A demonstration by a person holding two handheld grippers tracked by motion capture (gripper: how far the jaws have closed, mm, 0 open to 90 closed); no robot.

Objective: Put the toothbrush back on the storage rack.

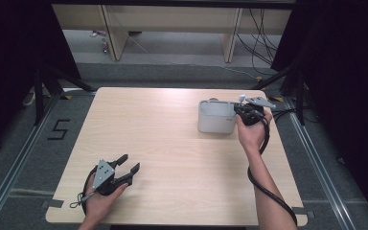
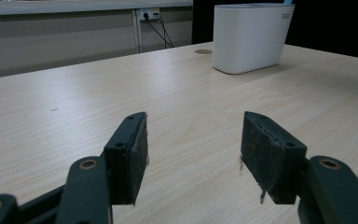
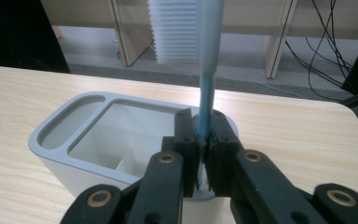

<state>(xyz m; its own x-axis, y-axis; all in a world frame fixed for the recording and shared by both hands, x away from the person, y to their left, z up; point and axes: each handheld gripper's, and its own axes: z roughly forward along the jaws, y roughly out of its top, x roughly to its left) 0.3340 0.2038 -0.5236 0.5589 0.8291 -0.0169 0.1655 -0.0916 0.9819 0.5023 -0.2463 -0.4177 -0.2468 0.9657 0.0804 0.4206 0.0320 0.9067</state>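
A toothbrush [image 3: 208,93] with a light blue handle and white bristles [image 3: 175,30] stands upright, head up. My right gripper [image 3: 204,149] is shut on the lower handle, just above the right end of a white holder with a grey rim [image 3: 56,130]. The holder has a narrow slot on the left and a larger divided compartment. From above, the holder [image 1: 214,117] sits at the table's far right, with the right gripper [image 1: 243,113] at its right end and the toothbrush [image 1: 242,99] sticking up. My left gripper [image 1: 130,163] rests near the front left edge, open and with nothing between its jaws [image 2: 193,154].
The light wooden table [image 1: 172,158] has rounded corners. The holder [image 2: 249,37] stands far ahead of the left gripper. Beyond the table are wooden desk legs [image 1: 112,33], floor cables [image 1: 261,43] and black tripod legs [image 1: 52,81]. A black cable trails from the right gripper along the forearm.
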